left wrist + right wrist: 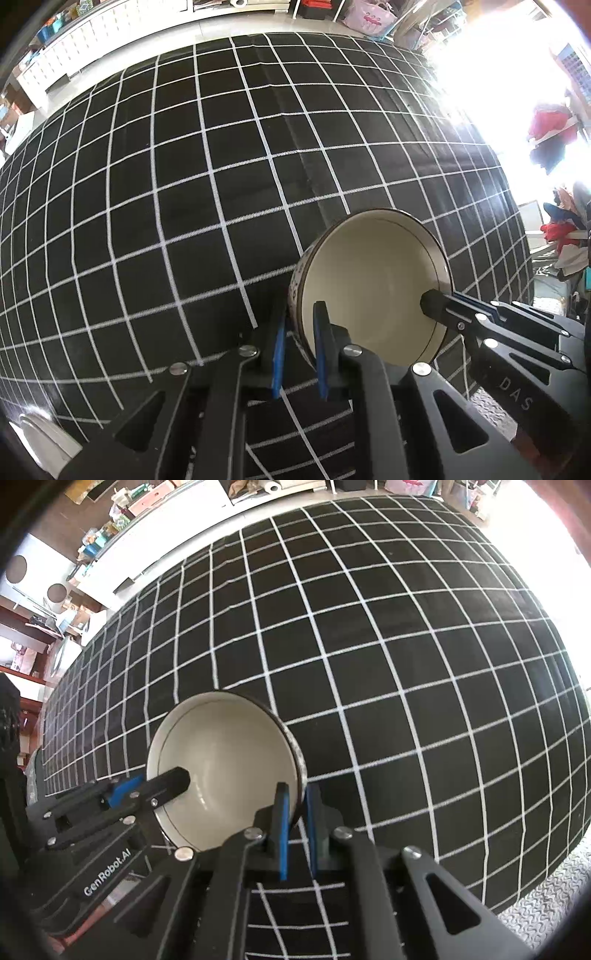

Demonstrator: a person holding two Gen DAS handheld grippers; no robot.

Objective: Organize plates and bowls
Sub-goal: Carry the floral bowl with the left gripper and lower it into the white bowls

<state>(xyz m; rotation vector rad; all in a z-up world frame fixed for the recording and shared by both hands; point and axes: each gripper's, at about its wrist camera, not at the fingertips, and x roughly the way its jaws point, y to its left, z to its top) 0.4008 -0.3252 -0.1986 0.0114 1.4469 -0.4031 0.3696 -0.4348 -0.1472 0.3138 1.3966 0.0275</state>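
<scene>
A cream bowl [373, 280] with a dark rim and patterned outside is held tilted above the black checked tablecloth [184, 184]. My left gripper [300, 332] is shut on the bowl's left rim, one blue pad inside and one outside. My right gripper [296, 805] is shut on the opposite rim of the same bowl [229, 753]. Each gripper shows in the other's view: the right gripper [439, 306] reaches over the rim at the right, and the left gripper [173, 782] does so at the left.
The tablecloth [406, 664] covers the whole table. A white object [44, 443] lies at the table's near left corner. White cabinets [74, 48] and cluttered shelves stand beyond the far edge. Bright window glare fills the upper right.
</scene>
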